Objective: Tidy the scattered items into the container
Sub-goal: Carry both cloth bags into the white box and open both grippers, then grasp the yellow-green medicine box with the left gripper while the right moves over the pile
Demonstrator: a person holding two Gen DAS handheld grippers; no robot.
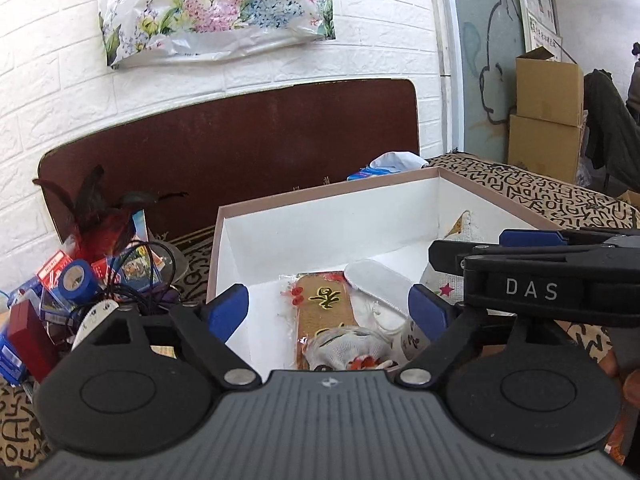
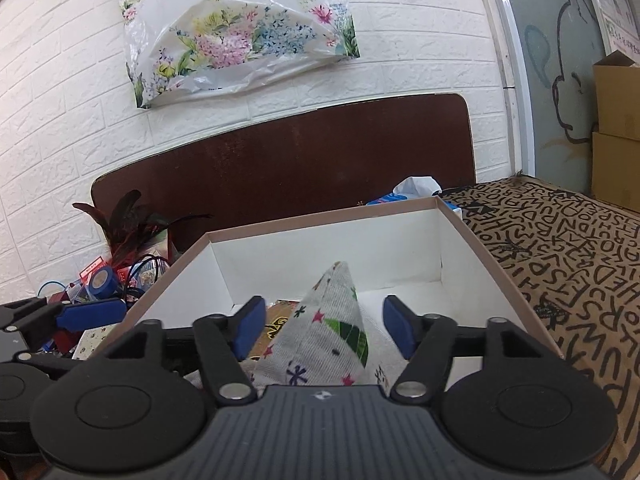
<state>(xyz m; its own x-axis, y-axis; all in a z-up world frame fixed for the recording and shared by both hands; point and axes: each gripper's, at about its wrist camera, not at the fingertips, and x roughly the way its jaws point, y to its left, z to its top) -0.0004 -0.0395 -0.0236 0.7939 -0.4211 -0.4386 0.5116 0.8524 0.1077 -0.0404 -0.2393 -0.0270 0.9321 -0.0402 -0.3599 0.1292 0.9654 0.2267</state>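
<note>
A white cardboard box (image 1: pixel 304 204) with a pink rim stands in front of me; it also shows in the right wrist view (image 2: pixel 320 220). Inside lie a brown packet with gold characters (image 1: pixel 326 304), a white insole (image 1: pixel 376 280), a small white bundle (image 1: pixel 348 346) and a grey printed cloth (image 2: pixel 328 340) that stands up in a peak. My left gripper (image 1: pixel 326 312) is open over the box's near part, empty. My right gripper (image 2: pixel 324 328) is open with the cloth's peak between its fingers, not touching it. The right gripper's side shows in the left wrist view (image 1: pixel 500 256).
A pile of scattered items lies left of the box: blue tape roll (image 1: pixel 76 280), red box (image 1: pixel 30 332), cards, black cables (image 1: pixel 136 276), feathers (image 1: pixel 96 200). A tissue pack (image 2: pixel 412 192) sits behind the box. A dark board (image 1: pixel 240 148) leans on the wall. Letter-print cloth (image 2: pixel 560 264) covers the table.
</note>
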